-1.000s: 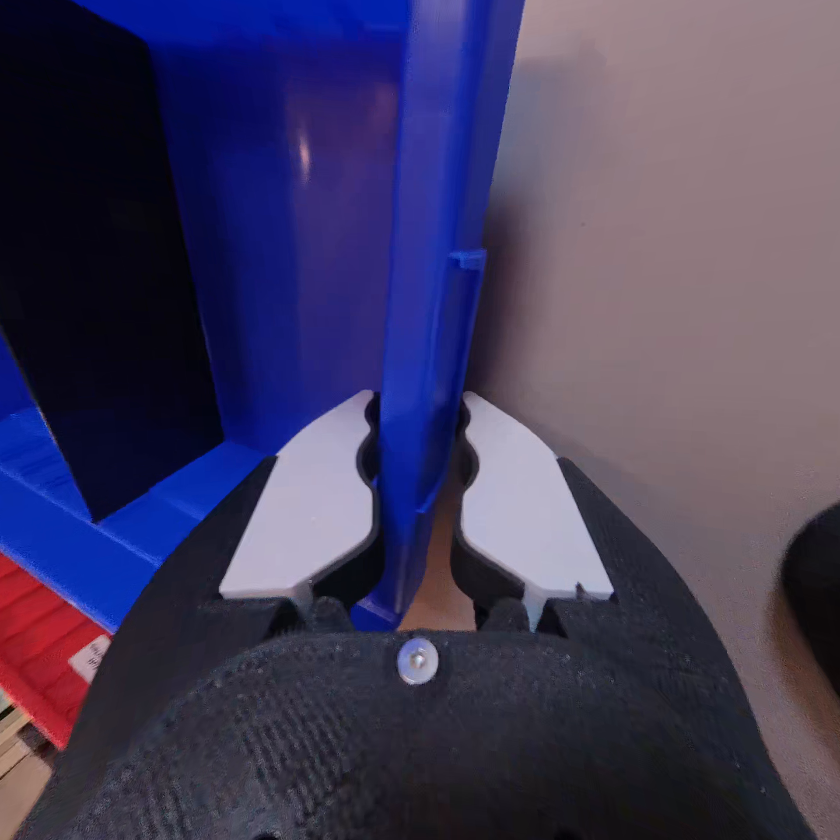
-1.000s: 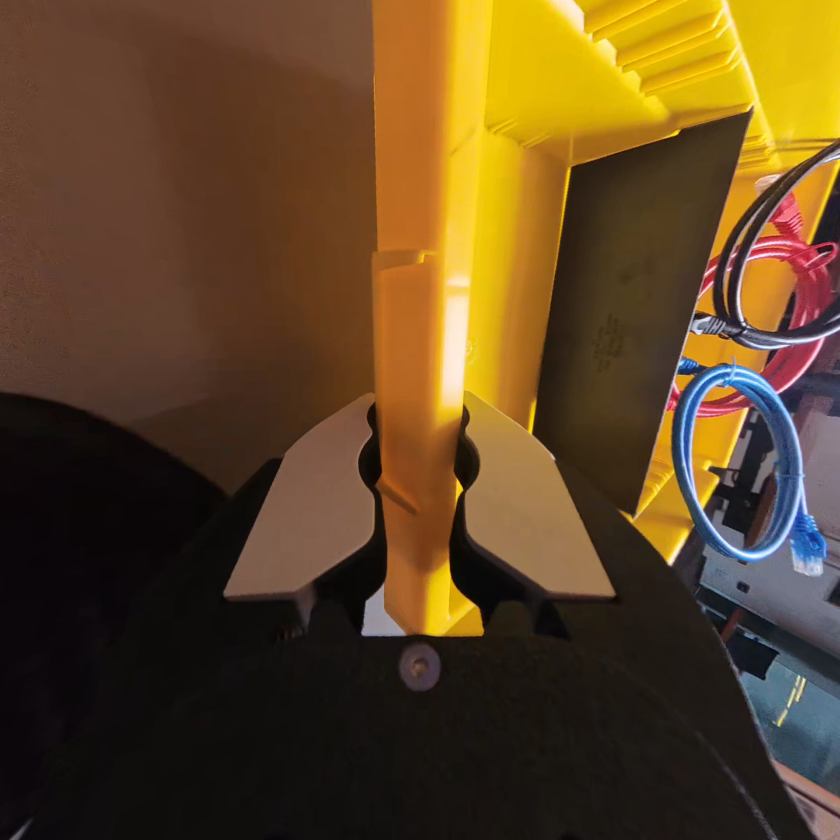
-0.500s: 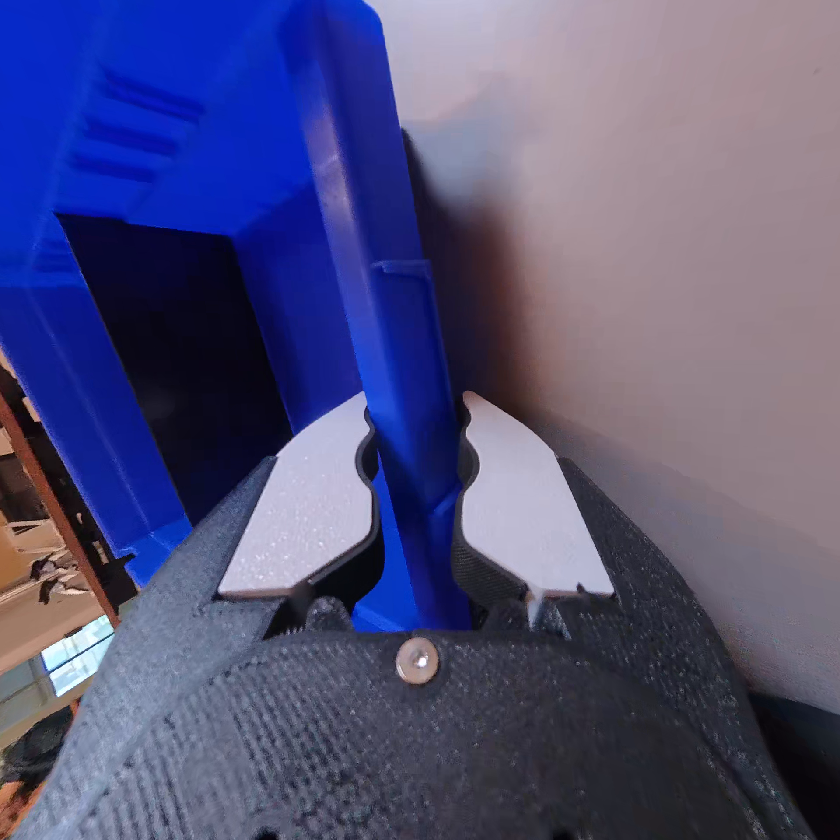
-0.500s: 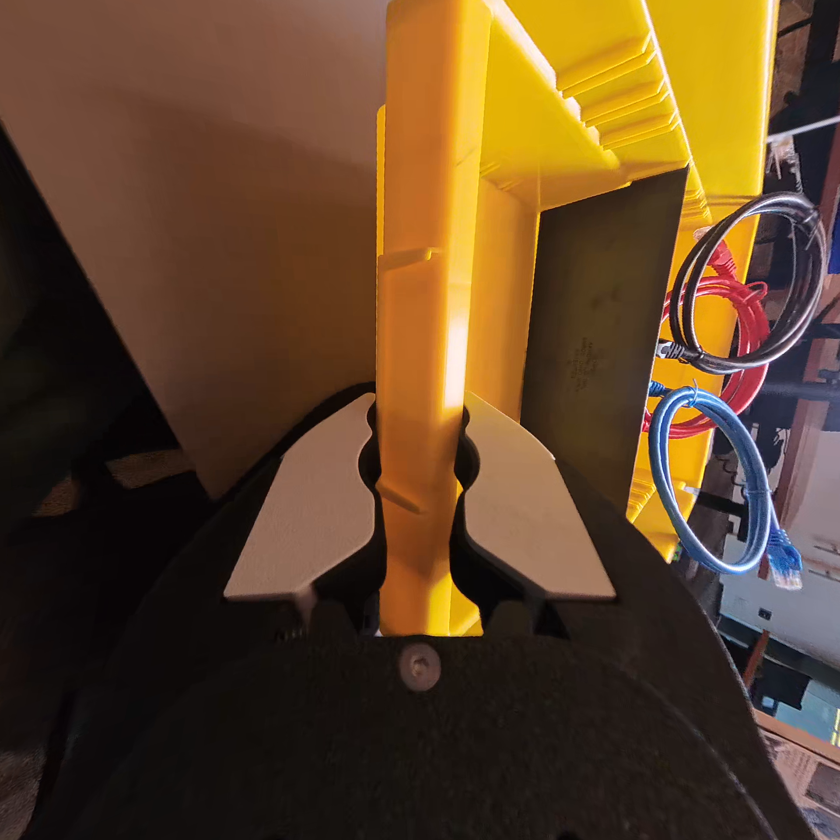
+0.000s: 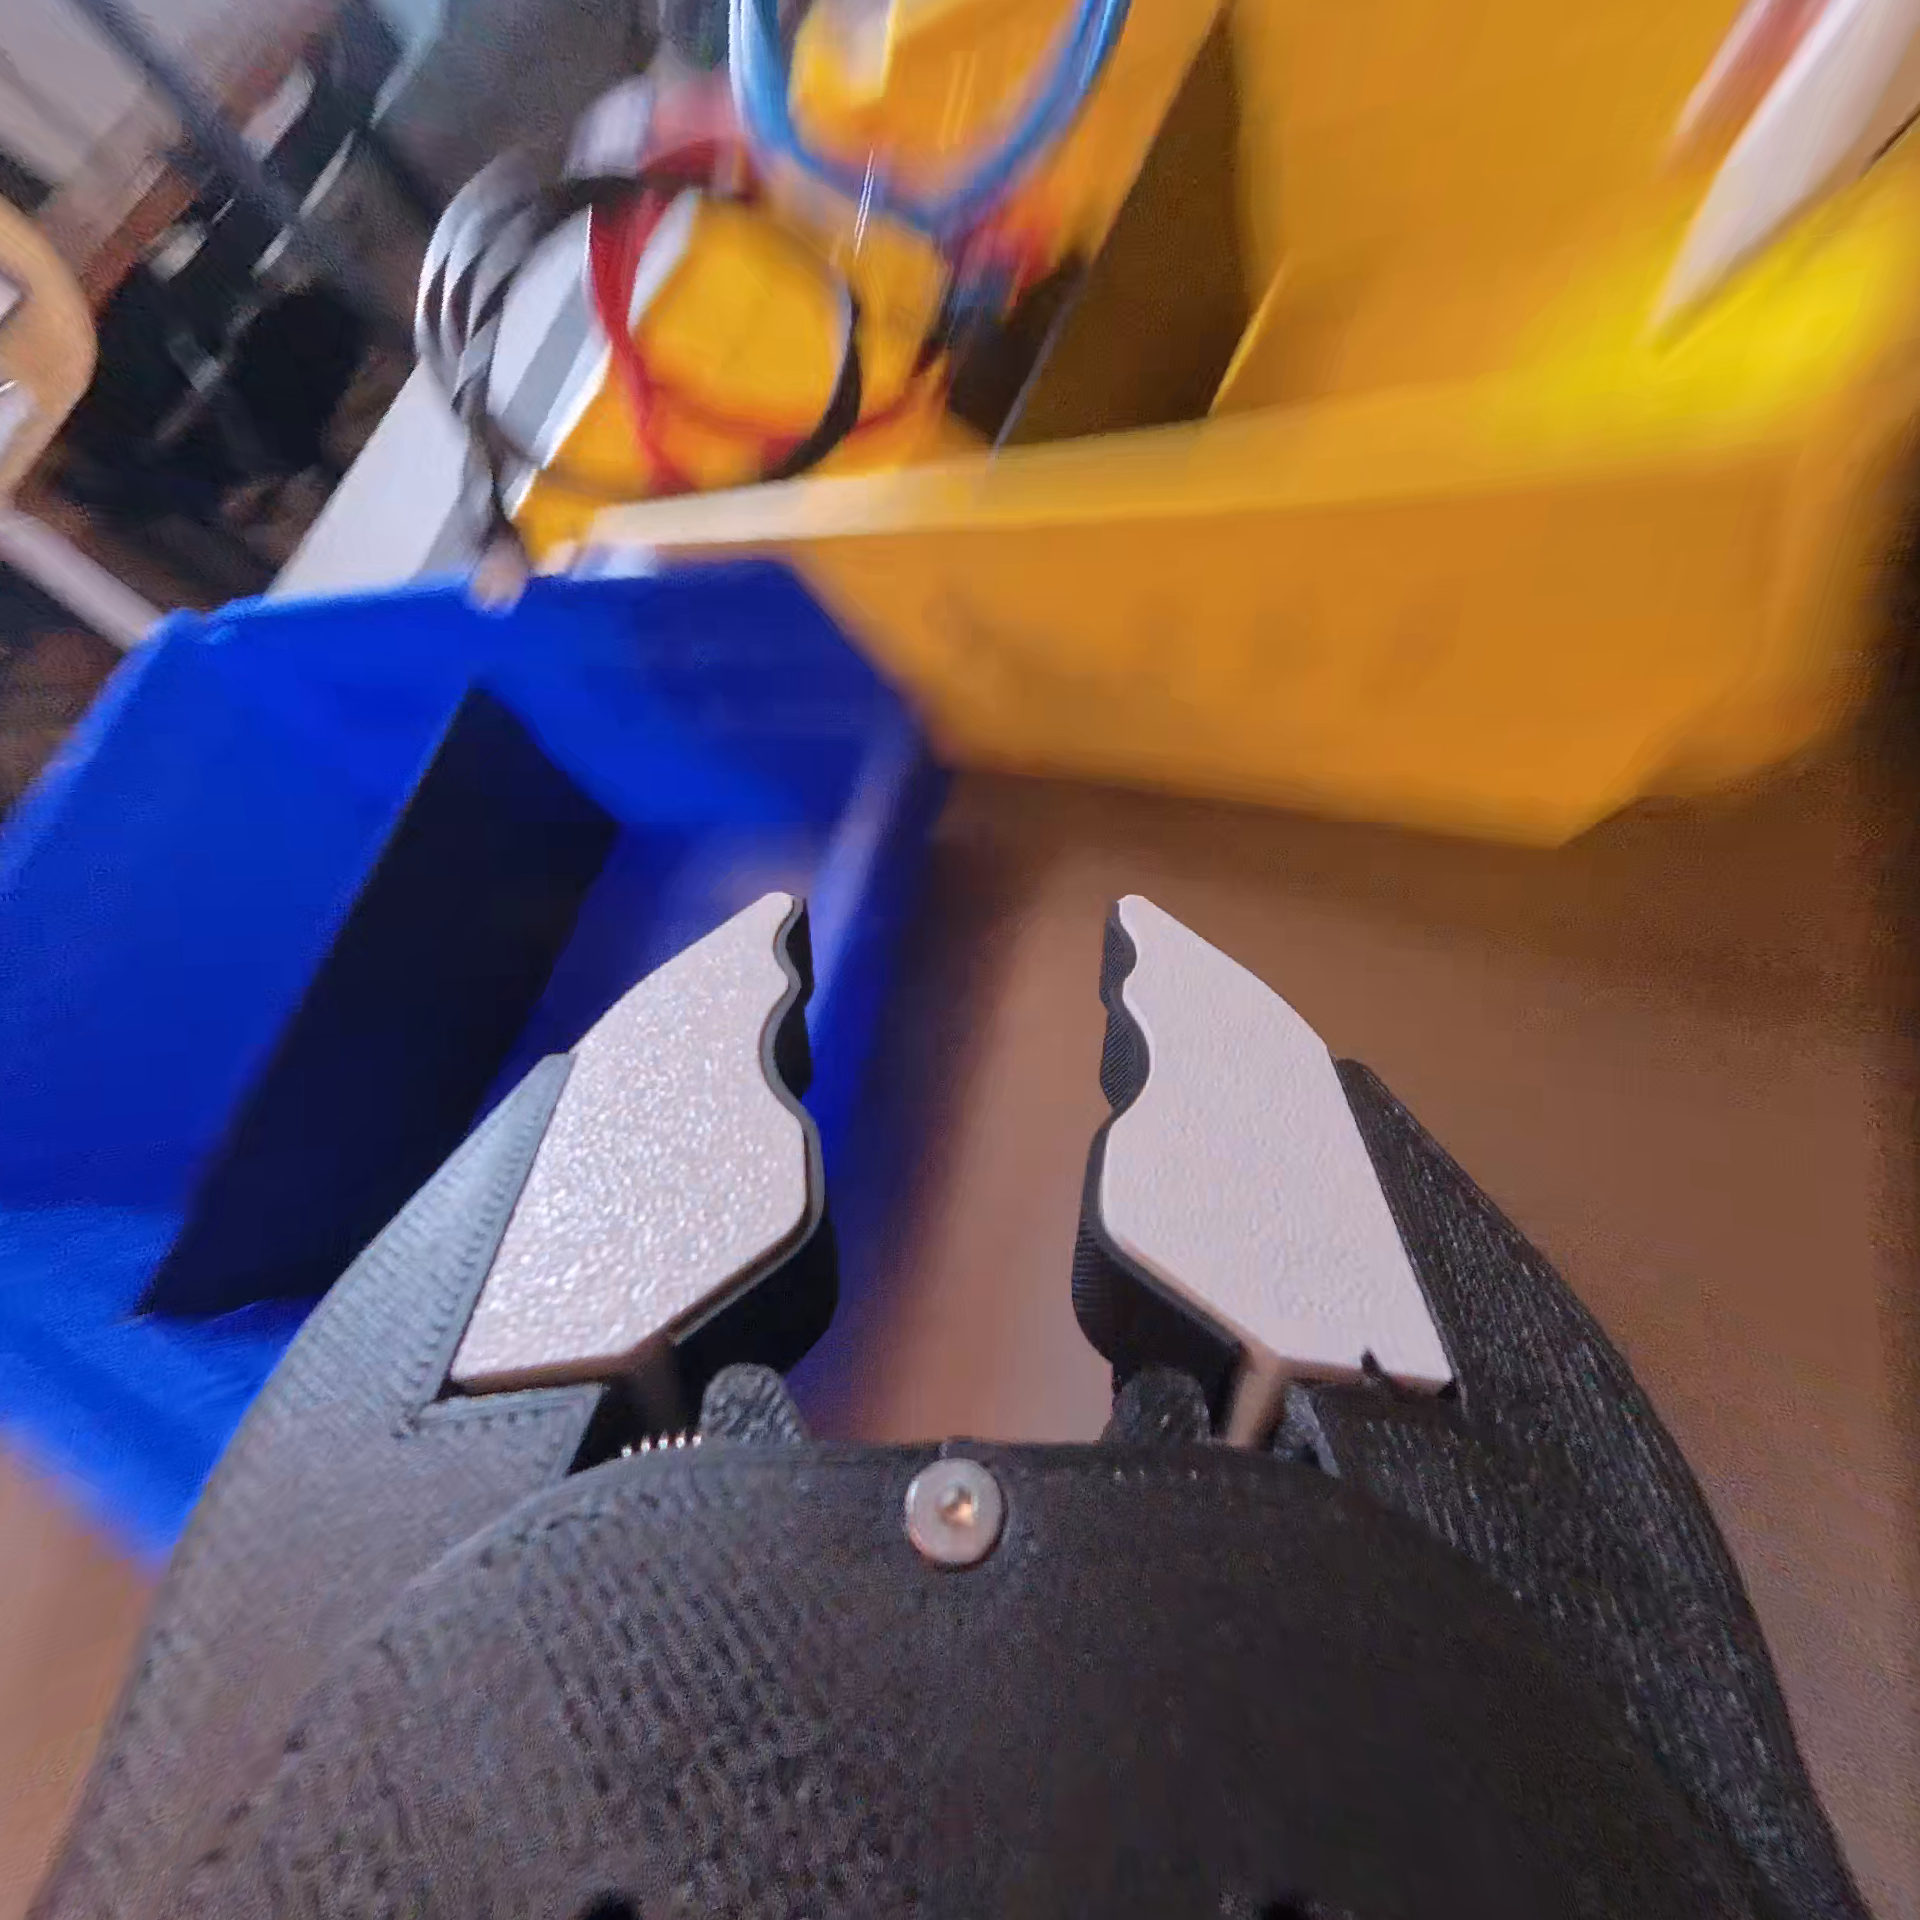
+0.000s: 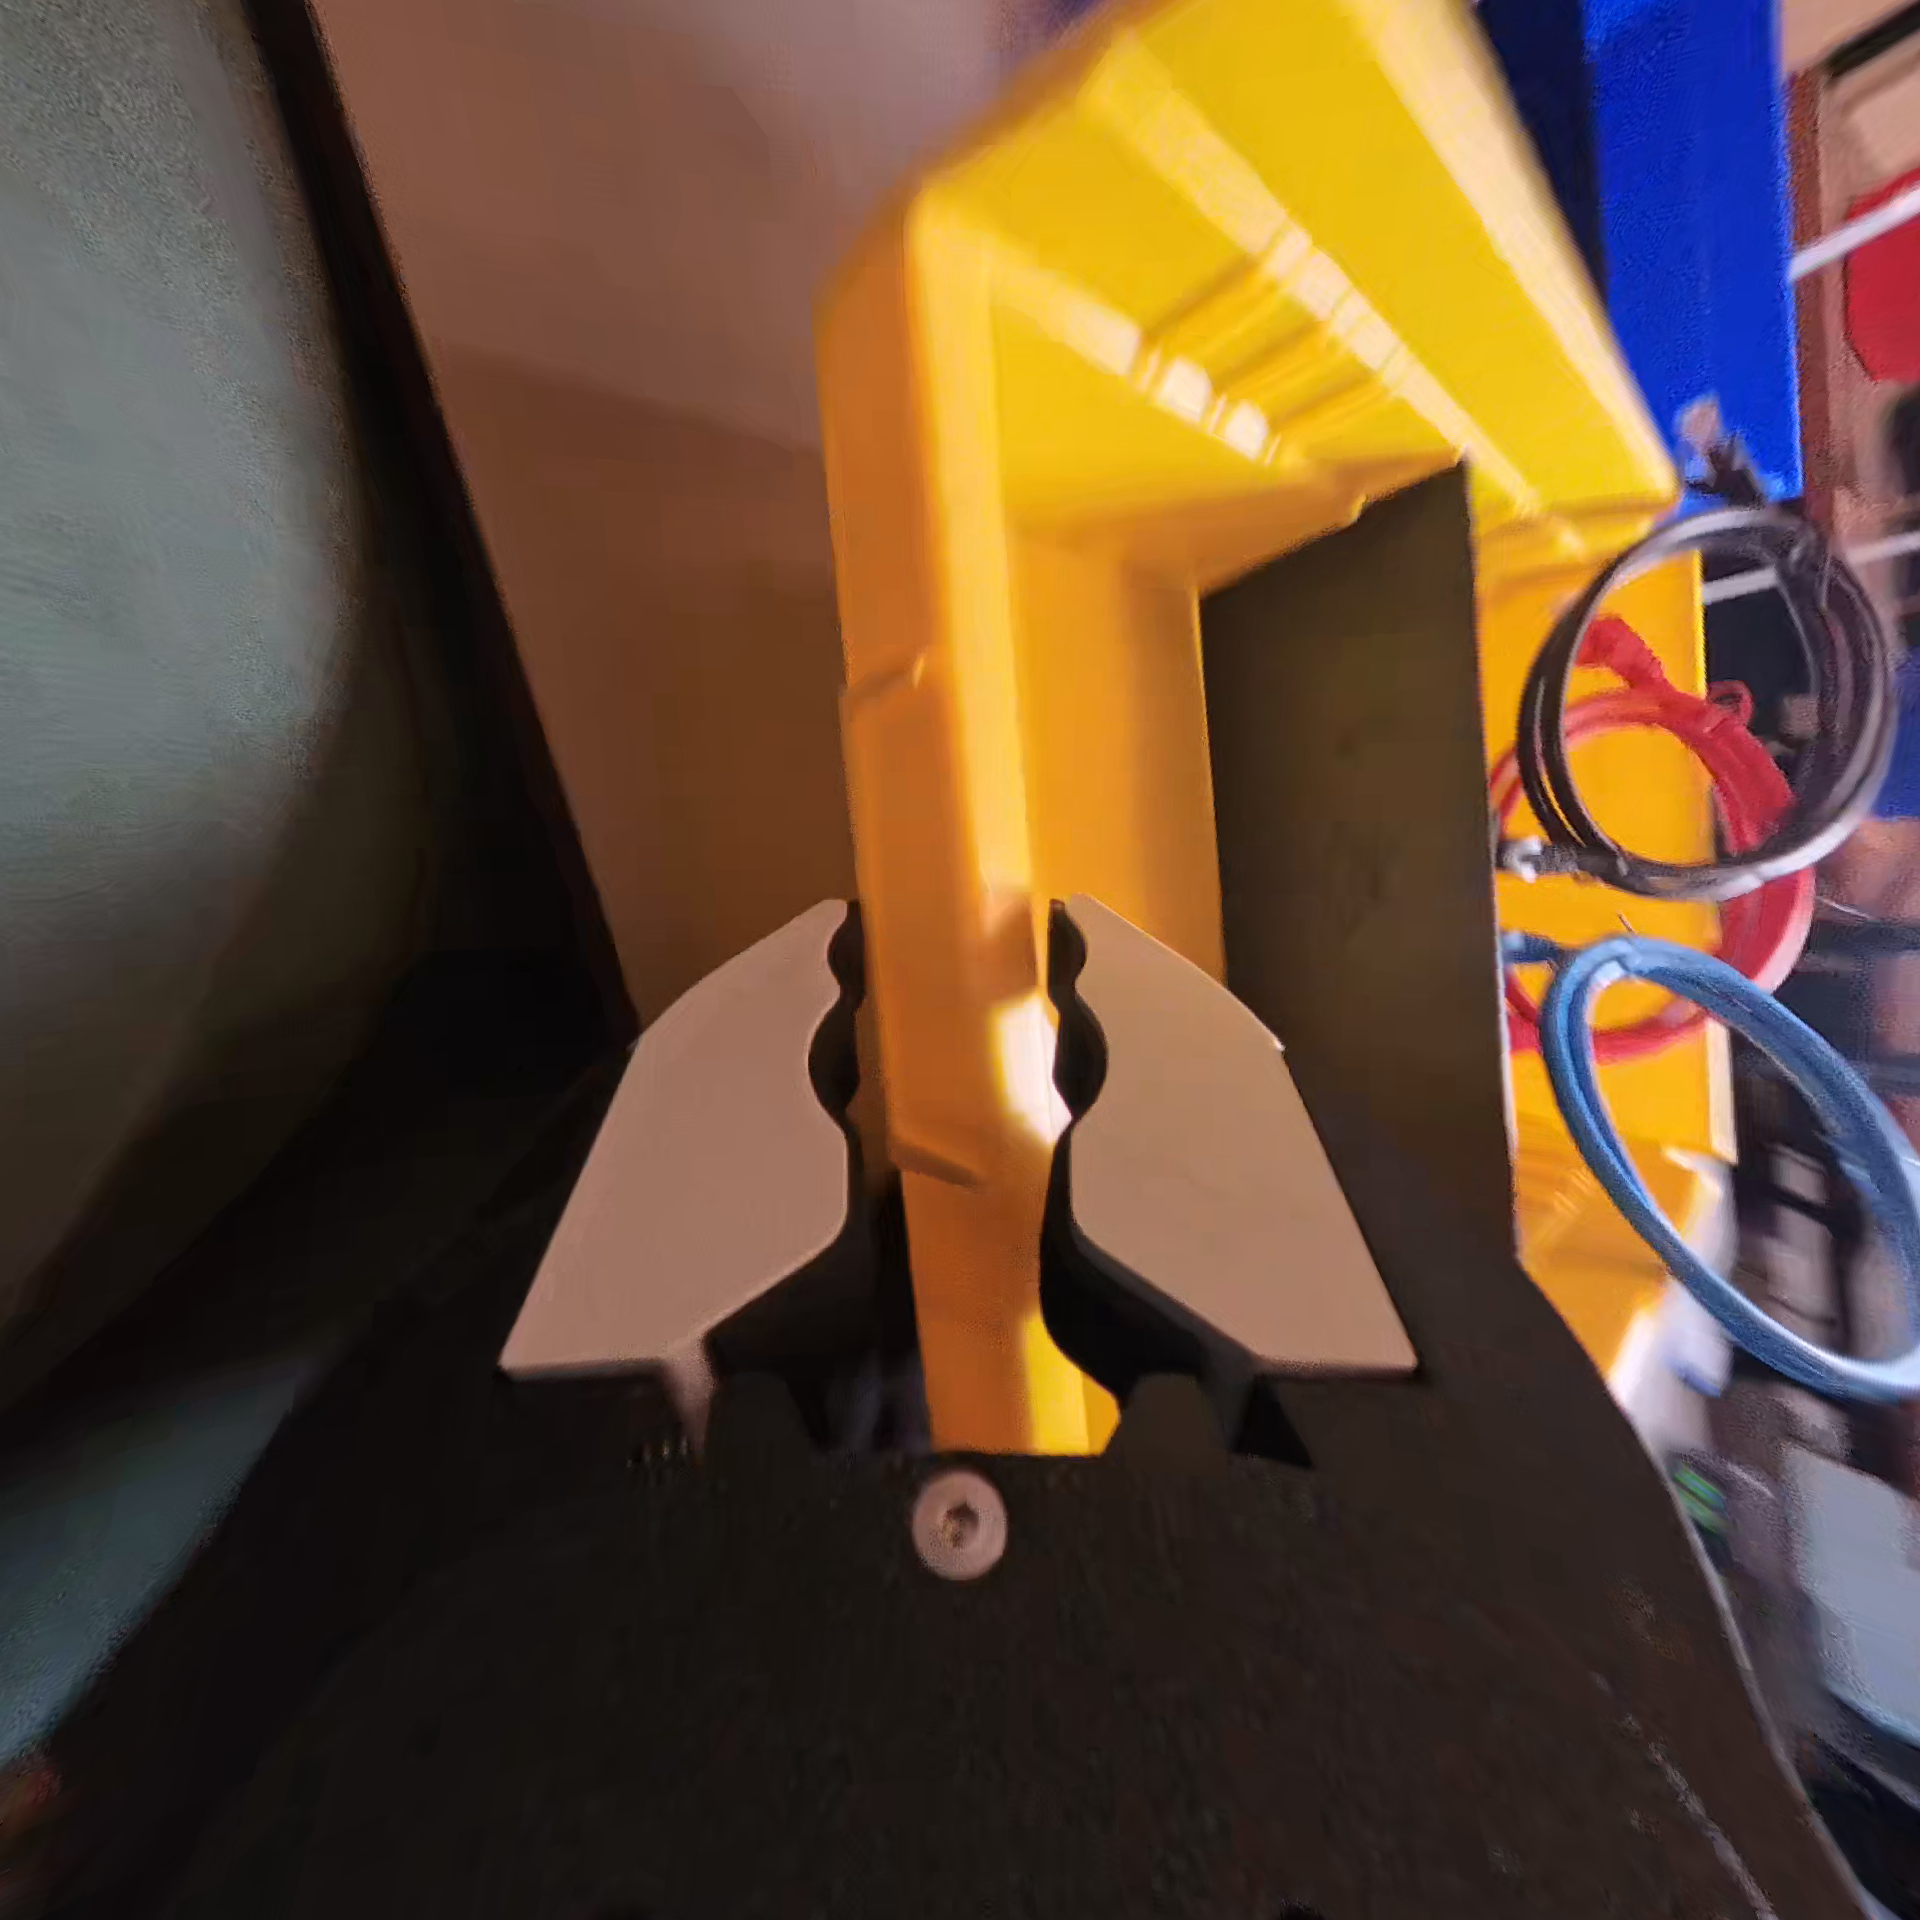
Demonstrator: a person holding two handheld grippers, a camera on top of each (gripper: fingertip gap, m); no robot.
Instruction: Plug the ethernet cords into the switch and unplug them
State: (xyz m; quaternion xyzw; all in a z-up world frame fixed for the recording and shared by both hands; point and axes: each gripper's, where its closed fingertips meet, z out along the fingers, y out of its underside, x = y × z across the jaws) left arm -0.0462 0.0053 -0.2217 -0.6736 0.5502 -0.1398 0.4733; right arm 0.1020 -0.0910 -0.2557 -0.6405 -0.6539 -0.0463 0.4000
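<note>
1. The left hand-held gripper [image 5: 954,914] has its fingers apart and empty over the brown bench [image 5: 1351,1039], with the blue bin [image 5: 260,831] at its 10 o'clock.
2. The right hand-held gripper [image 6: 951,914] is clamped on the yellow bin [image 6: 935,727] wall.
3. Coiled ethernet cords, black [image 6: 1704,717], red [image 6: 1662,831] and blue [image 6: 1704,1164], hang at 3 o'clock, against the yellow bin's far side.
4. I cannot tell where the switch is.
</note>
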